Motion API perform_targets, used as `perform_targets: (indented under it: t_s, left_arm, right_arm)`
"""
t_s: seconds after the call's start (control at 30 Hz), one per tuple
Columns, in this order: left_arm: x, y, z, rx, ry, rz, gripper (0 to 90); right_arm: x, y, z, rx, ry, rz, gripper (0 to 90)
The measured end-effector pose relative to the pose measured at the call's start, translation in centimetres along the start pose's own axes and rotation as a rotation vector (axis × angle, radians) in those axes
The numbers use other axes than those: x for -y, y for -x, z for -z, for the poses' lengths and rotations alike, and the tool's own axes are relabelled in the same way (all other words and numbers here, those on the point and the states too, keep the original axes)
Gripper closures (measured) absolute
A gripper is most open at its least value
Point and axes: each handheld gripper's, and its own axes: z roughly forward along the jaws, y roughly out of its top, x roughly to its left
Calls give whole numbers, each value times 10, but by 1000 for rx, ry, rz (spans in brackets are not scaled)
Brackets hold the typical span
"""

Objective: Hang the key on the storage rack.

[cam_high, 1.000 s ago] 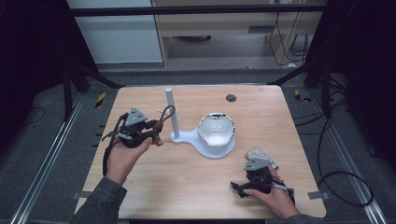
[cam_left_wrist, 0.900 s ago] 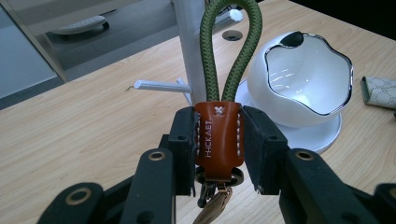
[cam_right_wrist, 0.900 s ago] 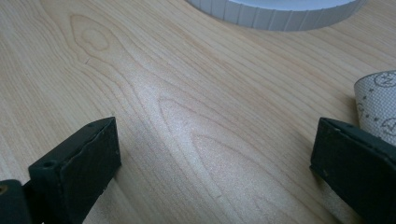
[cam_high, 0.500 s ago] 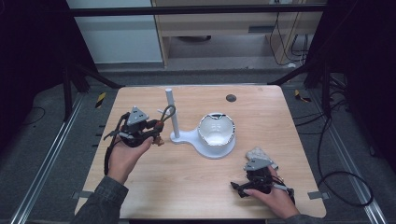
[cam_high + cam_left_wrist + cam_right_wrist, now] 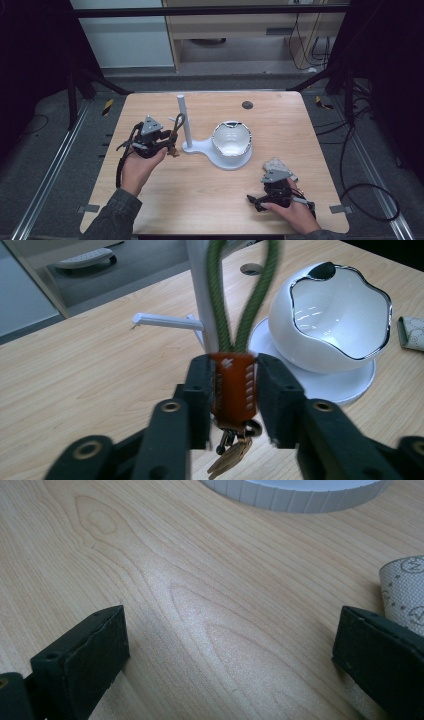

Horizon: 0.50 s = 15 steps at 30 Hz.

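Note:
My left gripper (image 5: pixel 169 145) (image 5: pixel 233 385) is shut on an orange leather key fob (image 5: pixel 233 390), and its jaws have just been closing a little tighter on it. A green rope loop (image 5: pixel 250 295) rises from the fob in front of the white post (image 5: pixel 184 120) of a stand. Keys (image 5: pixel 231 455) dangle below the fob. A short white peg (image 5: pixel 162 321) sticks out of the post. The white bowl (image 5: pixel 231 140) (image 5: pixel 340 315) sits on the stand's base (image 5: pixel 200 147). My right gripper (image 5: pixel 255 201) (image 5: pixel 230 645) rests open on the table near its front right.
A patterned pouch (image 5: pixel 276 164) (image 5: pixel 407 587) lies just beside the right gripper's jaw. A round cable hole (image 5: pixel 247 105) sits at the far side of the wooden table (image 5: pixel 210 200). Black frame rails stand to the left and right of the table.

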Motion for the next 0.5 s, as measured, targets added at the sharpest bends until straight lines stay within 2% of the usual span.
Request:
perform_targets:
  t_s: [0.17,0.5]
  left_arm:
    - [4,2,-7,2,-11,-6,681]
    - [13,-2,-13,-3,-31,18,678]
  right_arm:
    - [0,0,0,0,0,0,15]
    - [0,0,0,-1,-1,-1,15]
